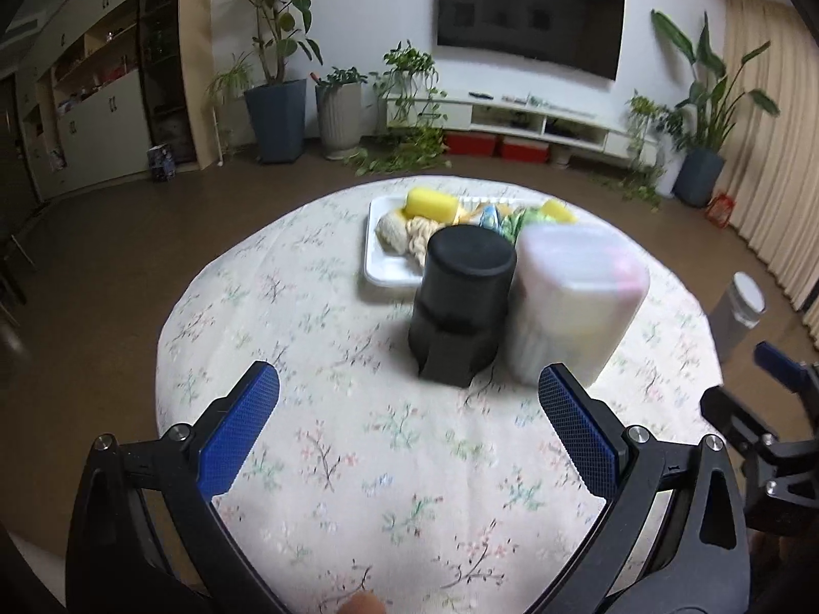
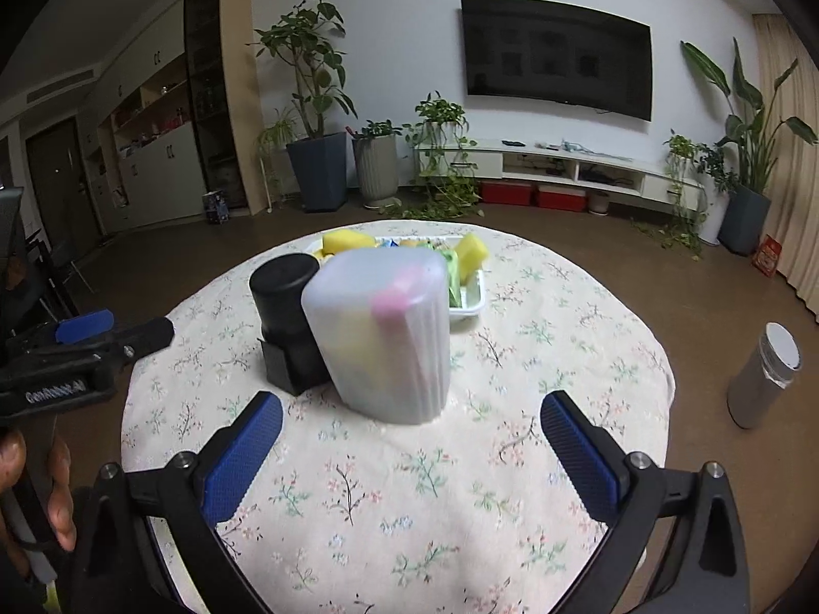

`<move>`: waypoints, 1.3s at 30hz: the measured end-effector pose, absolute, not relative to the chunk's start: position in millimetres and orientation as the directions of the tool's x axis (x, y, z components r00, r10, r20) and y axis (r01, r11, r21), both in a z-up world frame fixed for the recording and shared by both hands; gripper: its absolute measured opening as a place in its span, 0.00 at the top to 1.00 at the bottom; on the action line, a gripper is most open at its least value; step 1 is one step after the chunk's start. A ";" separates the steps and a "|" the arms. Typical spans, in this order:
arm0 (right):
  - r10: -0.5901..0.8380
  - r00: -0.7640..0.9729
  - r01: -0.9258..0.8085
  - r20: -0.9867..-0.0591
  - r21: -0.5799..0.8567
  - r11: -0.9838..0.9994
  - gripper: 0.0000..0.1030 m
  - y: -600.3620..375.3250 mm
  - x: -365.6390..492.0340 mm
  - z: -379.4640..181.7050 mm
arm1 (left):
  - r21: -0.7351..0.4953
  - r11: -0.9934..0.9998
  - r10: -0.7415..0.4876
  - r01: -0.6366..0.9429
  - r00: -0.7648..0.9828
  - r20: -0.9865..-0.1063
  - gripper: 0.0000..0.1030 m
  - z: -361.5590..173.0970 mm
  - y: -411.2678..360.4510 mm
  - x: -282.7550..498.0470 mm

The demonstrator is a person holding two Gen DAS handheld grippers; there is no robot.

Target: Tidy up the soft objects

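A white tray (image 1: 381, 268) at the far side of the round table holds soft things: yellow sponges (image 1: 431, 203), beige cloth pieces (image 1: 394, 233) and green and blue items. The tray also shows in the right wrist view (image 2: 473, 302). In front of it stand a black cylinder container (image 1: 463, 302) (image 2: 286, 317) and a translucent white container (image 1: 573, 302) (image 2: 384, 332) with pink and yellow shapes inside. My left gripper (image 1: 409, 399) is open and empty, short of the black container. My right gripper (image 2: 412, 424) is open and empty, just short of the translucent container.
The table carries a floral cloth (image 1: 358, 460). A grey bin with a white lid (image 2: 765, 373) stands on the floor to the right. Potted plants (image 1: 276, 77), a TV (image 1: 527, 10) and a low white cabinet (image 1: 537, 117) line the far wall.
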State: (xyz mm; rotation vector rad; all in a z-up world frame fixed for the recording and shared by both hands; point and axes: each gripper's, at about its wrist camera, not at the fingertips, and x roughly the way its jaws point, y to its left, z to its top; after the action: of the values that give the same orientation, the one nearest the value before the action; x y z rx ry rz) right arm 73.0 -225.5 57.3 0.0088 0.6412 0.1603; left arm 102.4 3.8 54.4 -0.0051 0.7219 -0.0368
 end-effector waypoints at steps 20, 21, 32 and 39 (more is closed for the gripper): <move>0.068 0.820 -0.091 -0.568 -0.013 0.996 0.00 -200.6 49.2 62.9 | 0.004 1.000 -0.011 0.019 0.755 -0.656 0.00 49.5 -15.3 88.2; 0.064 0.820 -0.088 -0.569 -0.014 0.996 0.00 -201.0 50.0 62.8 | 0.000 1.000 -0.008 0.011 0.752 -0.659 0.00 48.8 -14.6 88.8; 0.036 0.807 -0.057 -0.590 -0.018 0.998 0.00 -197.8 55.5 51.6 | -0.005 1.000 0.004 -0.010 0.742 -0.670 0.00 43.6 -11.6 89.1; 0.007 0.807 -0.024 -0.590 -0.022 0.999 0.00 -203.5 55.7 52.9 | 0.013 0.999 0.041 -0.044 0.737 -0.675 0.00 39.9 -9.2 91.3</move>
State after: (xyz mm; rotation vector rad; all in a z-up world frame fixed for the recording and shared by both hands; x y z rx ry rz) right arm 55.7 -203.5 52.9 -0.0292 0.6314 0.0166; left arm 91.3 -9.2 39.9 -0.0039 0.7411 0.0469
